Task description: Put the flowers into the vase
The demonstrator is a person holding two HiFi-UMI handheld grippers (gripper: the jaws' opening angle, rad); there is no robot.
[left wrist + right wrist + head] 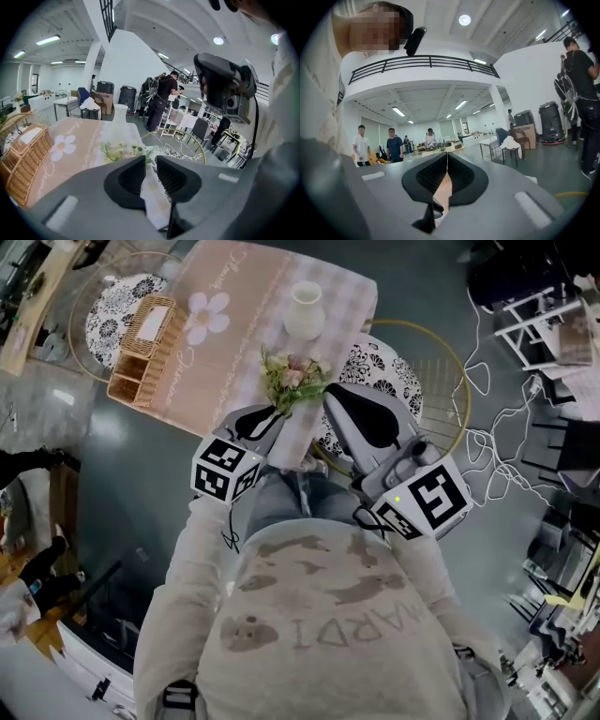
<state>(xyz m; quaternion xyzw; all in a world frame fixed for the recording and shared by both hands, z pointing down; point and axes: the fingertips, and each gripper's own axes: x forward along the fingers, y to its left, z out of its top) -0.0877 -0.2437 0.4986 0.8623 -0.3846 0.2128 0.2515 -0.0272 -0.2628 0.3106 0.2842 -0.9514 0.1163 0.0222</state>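
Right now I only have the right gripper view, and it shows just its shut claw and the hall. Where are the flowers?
Observer: The left claw is clamped on the pale paper wrap of the small green-and-pink bouquet.
Operator: And the vase?
Observer: The white rounded vase stands upright on the pink tablecloth, beyond the bouquet and apart from it.
Operator: Anything near it?
Observer: A woven wicker basket sits at the cloth's left side, apart from the vase.
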